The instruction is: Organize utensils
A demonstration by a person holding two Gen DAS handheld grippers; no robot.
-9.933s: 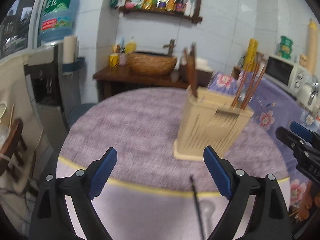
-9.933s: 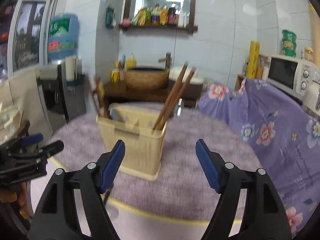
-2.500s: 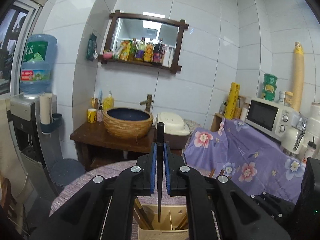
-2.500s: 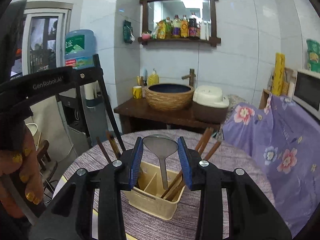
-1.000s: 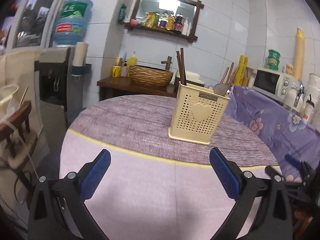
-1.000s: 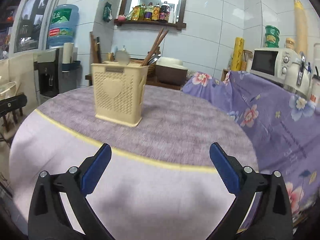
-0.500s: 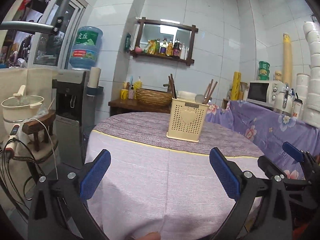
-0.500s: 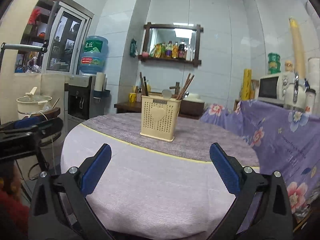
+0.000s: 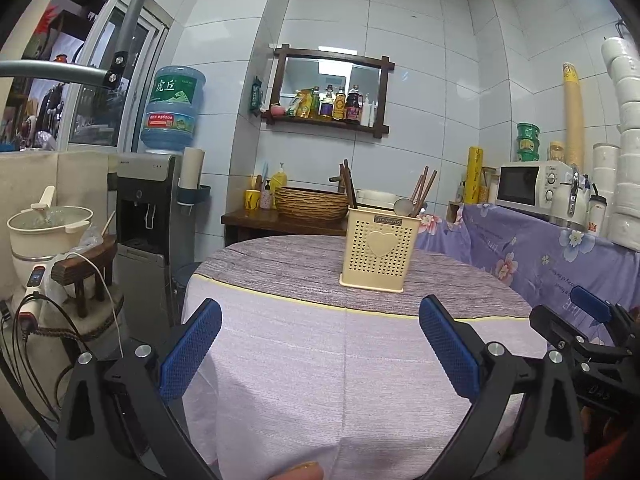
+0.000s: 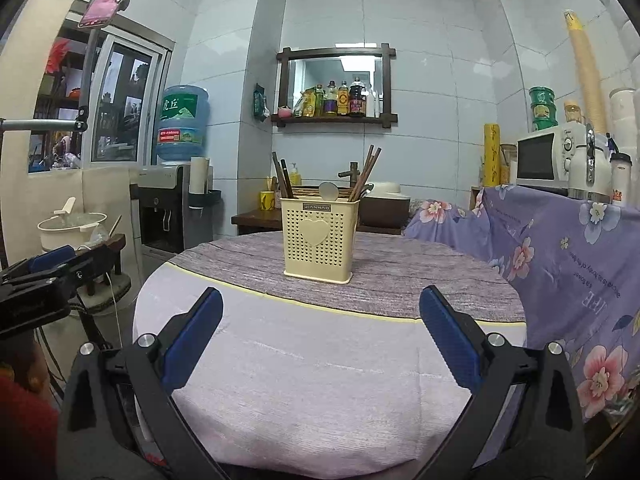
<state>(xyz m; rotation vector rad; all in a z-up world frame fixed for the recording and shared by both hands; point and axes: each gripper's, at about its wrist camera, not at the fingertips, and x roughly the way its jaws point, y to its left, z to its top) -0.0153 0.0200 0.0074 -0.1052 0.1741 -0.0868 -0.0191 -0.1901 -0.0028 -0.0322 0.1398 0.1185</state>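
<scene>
Both grippers, left & right, jaws wide apart, empty, utensil holder well ahead.

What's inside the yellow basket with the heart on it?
Sticking out of the yellow basket are brown chopsticks, darker sticks and a spoon. Their lower parts, and anything shorter inside, are hidden by its walls.

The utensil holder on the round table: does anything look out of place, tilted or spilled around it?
Nothing stands out. The utensil holder stands upright on the round table, with chopsticks and a spoon inside it. No utensil lies loose on the cloth. Both the left gripper and the right gripper are open and empty.
</scene>
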